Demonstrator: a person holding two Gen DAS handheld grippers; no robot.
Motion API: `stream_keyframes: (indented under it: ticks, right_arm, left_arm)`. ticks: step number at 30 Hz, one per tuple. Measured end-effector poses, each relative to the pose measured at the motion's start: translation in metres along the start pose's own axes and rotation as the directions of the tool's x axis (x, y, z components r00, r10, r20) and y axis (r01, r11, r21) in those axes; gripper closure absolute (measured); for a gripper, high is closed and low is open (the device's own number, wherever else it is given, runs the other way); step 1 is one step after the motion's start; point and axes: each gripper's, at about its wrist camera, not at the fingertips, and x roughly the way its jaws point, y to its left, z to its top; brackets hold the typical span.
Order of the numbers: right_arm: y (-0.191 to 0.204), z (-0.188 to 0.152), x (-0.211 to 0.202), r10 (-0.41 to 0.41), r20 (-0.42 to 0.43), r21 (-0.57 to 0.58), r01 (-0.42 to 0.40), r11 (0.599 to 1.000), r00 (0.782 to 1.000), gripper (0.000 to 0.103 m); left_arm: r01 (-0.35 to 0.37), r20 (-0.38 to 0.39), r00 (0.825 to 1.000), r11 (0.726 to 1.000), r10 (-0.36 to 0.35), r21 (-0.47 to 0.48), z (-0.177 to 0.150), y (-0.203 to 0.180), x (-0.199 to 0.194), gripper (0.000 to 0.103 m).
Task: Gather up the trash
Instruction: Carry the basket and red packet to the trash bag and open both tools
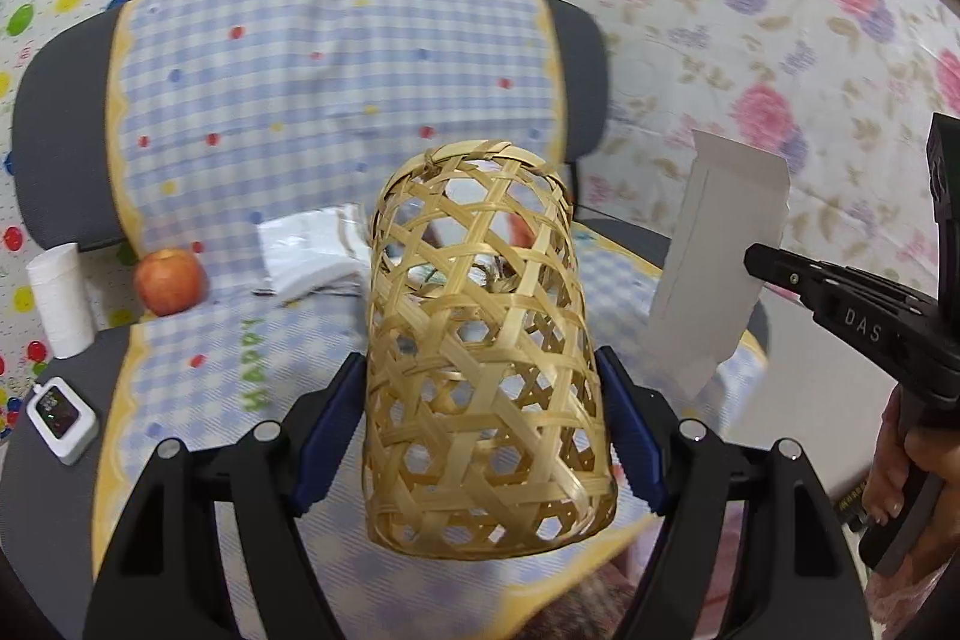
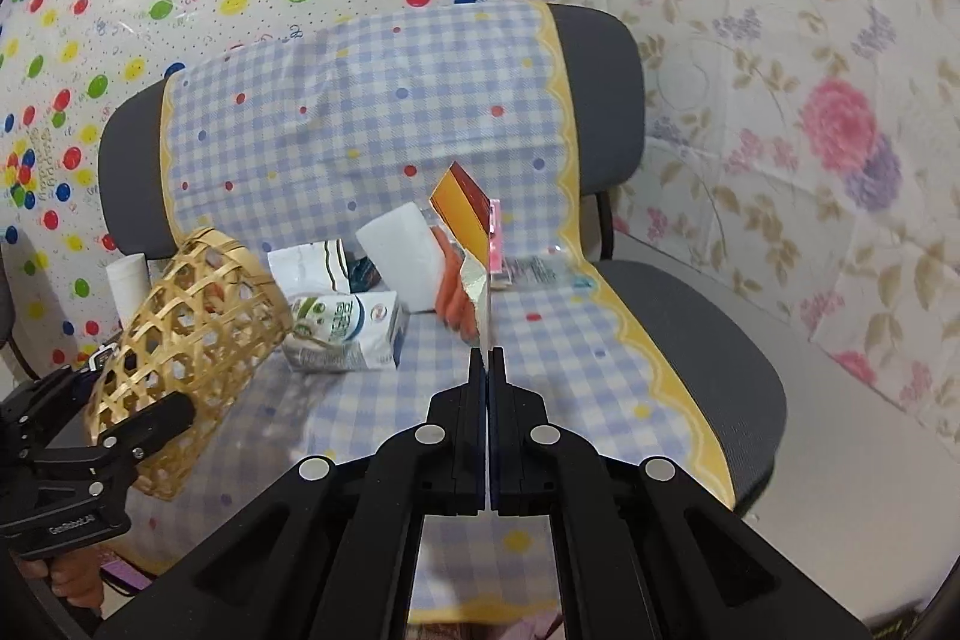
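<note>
Bamboo woven basket [image 1: 486, 358] clamped between the left gripper [image 1: 483, 436] fingers above the chair seat [image 2: 708, 334]; right gripper [image 2: 487, 358], closed on a flattened carton [image 2: 474, 244], beside the basket

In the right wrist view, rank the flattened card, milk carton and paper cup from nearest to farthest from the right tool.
1. Flattened card: clamped in the right tool, straight ahead.
2. Milk carton: lying on the seat, ahead and left.
3. Paper cup: far left, behind the basket held by the left tool.
</note>
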Motion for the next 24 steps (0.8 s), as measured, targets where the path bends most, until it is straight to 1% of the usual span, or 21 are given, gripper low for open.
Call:
stream_keyframes:
  ticks: [4,8,12,15,20,24]
  right_arm:
    - [-0.016,-0.016,-0.025,-0.028,0.0,0.041,0.028,0.999,1.0,0.102]
    - [-0.034,-0.033,-0.048,-0.082,-0.013,0.07,0.083,0.994,0.997,0.102]
    - [-0.051,-0.052,-0.067,-0.146,-0.04,0.079,0.149,0.986,0.988,0.102]
    - [-0.064,-0.067,-0.076,-0.177,-0.066,0.1,0.183,0.978,0.982,0.102]
    - [-0.085,-0.09,-0.083,-0.217,-0.112,0.137,0.231,0.963,0.97,0.102]
    - [-0.098,-0.102,-0.085,-0.232,-0.132,0.162,0.252,0.954,0.964,0.102]
  left_arm:
    - [0.062,-0.012,0.998,0.997,-0.062,0.051,-0.011,-0.031,-0.003,0.03]
    - [0.142,-0.036,0.99,0.986,-0.139,0.09,-0.022,-0.062,0.0,0.03]
    - [0.215,-0.066,0.976,0.969,-0.208,0.126,-0.033,-0.09,0.003,0.03]
    - [0.264,-0.091,0.963,0.953,-0.253,0.149,-0.042,-0.11,0.007,0.03]
    - [0.324,-0.128,0.944,0.928,-0.305,0.183,-0.054,-0.136,0.015,0.029]
    - [0.353,-0.149,0.933,0.911,-0.327,0.214,-0.059,-0.154,0.025,0.029]
